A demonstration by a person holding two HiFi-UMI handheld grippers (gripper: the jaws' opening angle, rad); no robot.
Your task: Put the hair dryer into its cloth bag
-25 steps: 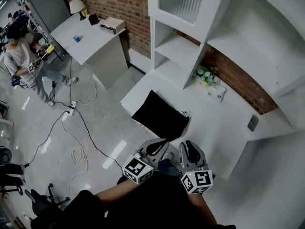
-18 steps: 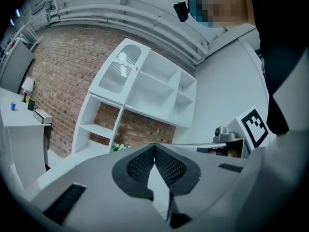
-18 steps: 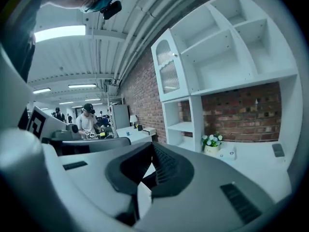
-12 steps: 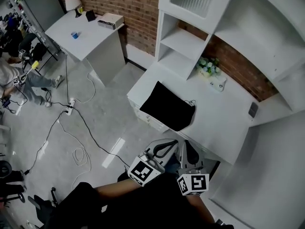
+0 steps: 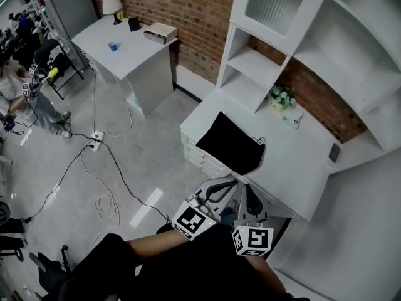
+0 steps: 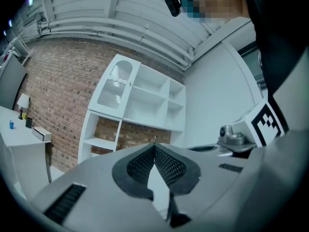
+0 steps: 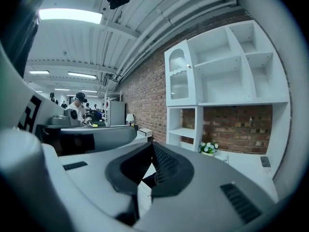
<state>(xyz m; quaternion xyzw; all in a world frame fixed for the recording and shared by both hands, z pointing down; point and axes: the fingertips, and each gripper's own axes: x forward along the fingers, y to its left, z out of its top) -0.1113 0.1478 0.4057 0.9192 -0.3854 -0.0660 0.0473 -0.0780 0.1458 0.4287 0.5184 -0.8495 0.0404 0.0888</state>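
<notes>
Shifted rightward in the head view since a second ago: white bench (image 5: 294,168) and black cloth bag (image 5: 229,148). At lower centre, left claw (image 5: 227,184) and right claw (image 5: 250,196) side by side, both closed tight, nothing between the pads, short of the bench edge. Beyond, at frame centre, bag lying flat on the bench, thin cord (image 5: 258,140) at its right corner. Farther up, flowers (image 5: 282,97) below white shelving (image 5: 254,64).

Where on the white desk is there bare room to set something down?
The desk is bare right of the black bag, out to its far end. There is also a bare strip between the bag and the shelf unit. It is crowded at the back by the flowers.
</notes>
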